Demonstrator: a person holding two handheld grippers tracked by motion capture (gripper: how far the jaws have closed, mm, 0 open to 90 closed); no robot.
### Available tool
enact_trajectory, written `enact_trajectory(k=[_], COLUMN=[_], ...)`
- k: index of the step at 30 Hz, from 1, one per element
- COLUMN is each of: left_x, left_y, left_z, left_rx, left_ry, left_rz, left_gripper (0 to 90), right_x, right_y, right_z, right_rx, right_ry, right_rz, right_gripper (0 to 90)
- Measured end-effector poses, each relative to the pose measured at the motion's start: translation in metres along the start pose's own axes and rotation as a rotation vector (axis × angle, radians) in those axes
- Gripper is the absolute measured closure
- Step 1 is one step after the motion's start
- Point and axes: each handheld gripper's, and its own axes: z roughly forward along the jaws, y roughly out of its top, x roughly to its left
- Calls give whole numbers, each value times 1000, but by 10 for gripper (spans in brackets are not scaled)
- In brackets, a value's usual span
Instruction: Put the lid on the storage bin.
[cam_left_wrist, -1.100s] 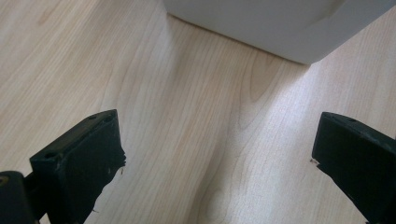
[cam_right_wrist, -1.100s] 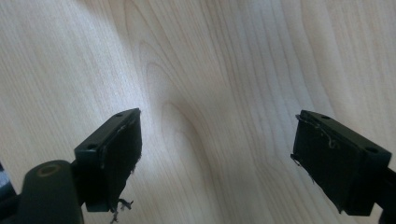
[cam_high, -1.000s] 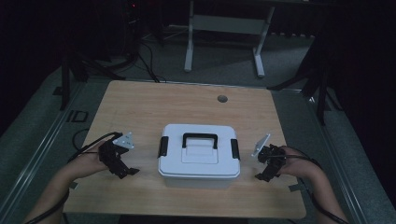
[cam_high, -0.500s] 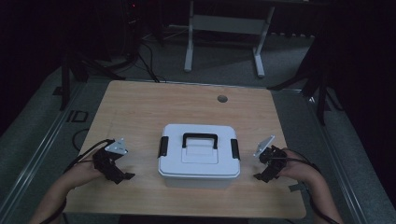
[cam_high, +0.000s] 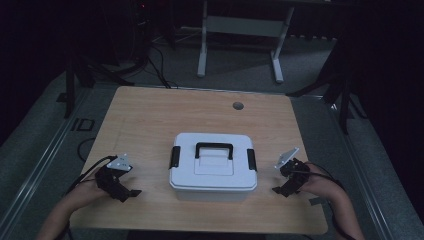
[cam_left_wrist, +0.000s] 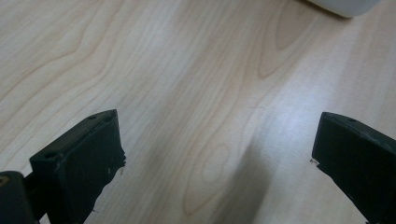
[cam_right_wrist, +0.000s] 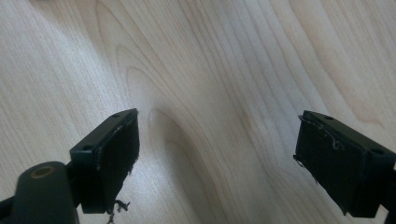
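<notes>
Both spread grippers, left gripper (cam_high: 131, 192) and right gripper (cam_high: 278, 190), are being drawn back from the rigid white plastic box (cam_high: 213, 167) between them; its black handle (cam_high: 214, 149) is judged the best hold.

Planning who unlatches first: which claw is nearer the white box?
Right. The right claw sits just off the white box, near its right latch; the left claw rests farther from its left side. Both are apart from it.

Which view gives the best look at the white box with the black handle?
The high view: the white box sits whole at the table's middle, lid on, with its black handle and both side latches visible. The left gripper view catches just a white corner at its top edge. The right gripper view looks at bare wood between its open jaws.
</notes>
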Motion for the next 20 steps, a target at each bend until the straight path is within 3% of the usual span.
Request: enact_trajectory(k=[3,7,13,15,20], left_x=[0,-2,-3,-3,-1], left_y=[-1,-3,-8,-10,-13], left_z=[4,2,0,0,-2], left_rx=[16,-22,-29,-39,-39], left_ry=[26,23,39,67,88], left_rz=[1,-9,-13,-20,-34], left_gripper=[13,13,13,13,13], right_x=[0,0,-1,-2,-4], right_y=[-2,-5,-9,-11,-13], right_z=[2,4,7,8,9], right_rx=[-8,-25,-37,-49,-69], right_ry=[0,0,12,15,14], right_rz=[8,23,37,44,72], right_gripper=[134,134,134,134,134])
